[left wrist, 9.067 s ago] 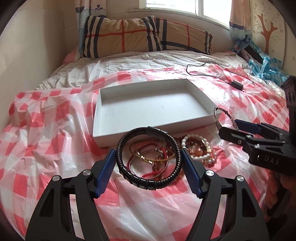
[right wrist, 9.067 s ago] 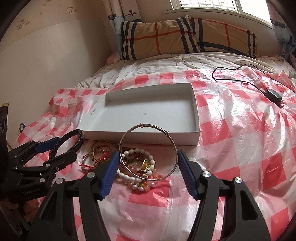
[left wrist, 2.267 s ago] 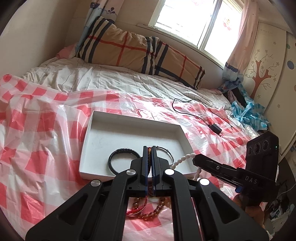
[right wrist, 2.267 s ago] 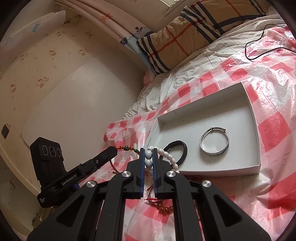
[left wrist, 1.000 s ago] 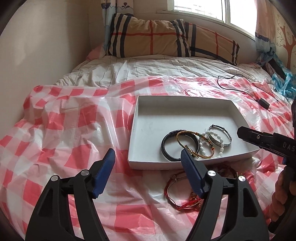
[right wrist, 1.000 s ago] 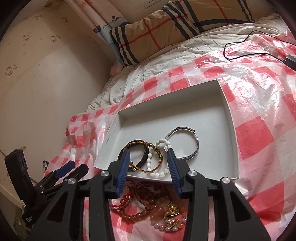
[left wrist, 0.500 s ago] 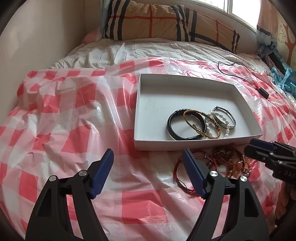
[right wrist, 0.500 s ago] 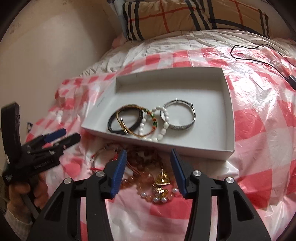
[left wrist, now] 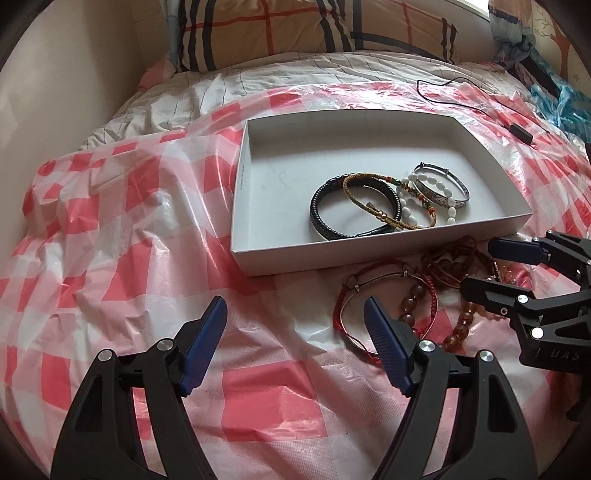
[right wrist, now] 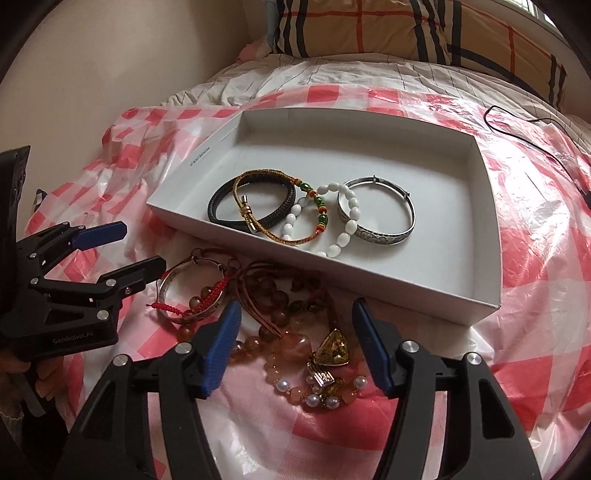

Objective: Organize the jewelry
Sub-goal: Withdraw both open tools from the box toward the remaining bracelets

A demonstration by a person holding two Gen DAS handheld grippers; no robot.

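Observation:
A white box (left wrist: 388, 254) (right wrist: 487, 206) lies on the checked sheet and holds a black braided bracelet (left wrist: 321, 221) (right wrist: 221, 201), a gold cord bracelet (left wrist: 354, 195) (right wrist: 273, 230), a white bead bracelet (left wrist: 406, 214) (right wrist: 347, 229) and a silver bangle (left wrist: 458, 190) (right wrist: 384, 236). In front of the box lies a heap of loose jewelry (right wrist: 291, 321): a red cord bangle (left wrist: 384, 306) (right wrist: 192, 291), amber beads, a yellow pendant (right wrist: 334, 349), pearls. My left gripper (left wrist: 295, 310) hangs open and empty left of the red bangle. My right gripper (right wrist: 293, 315) hovers over the heap, jaws opening, nothing pressed between them.
A black cable with an adapter (left wrist: 521, 133) lies on the sheet at the back right. Striped pillows (left wrist: 314, 29) lean against the far wall. A pale wall (right wrist: 92, 74) borders the bed on the left. Blue fabric (left wrist: 561, 103) sits at the far right.
Both grippers have sunk toward the sheet in front of the box. The right jaws have spread wider over the heap. The bracelets in the box lie as before.

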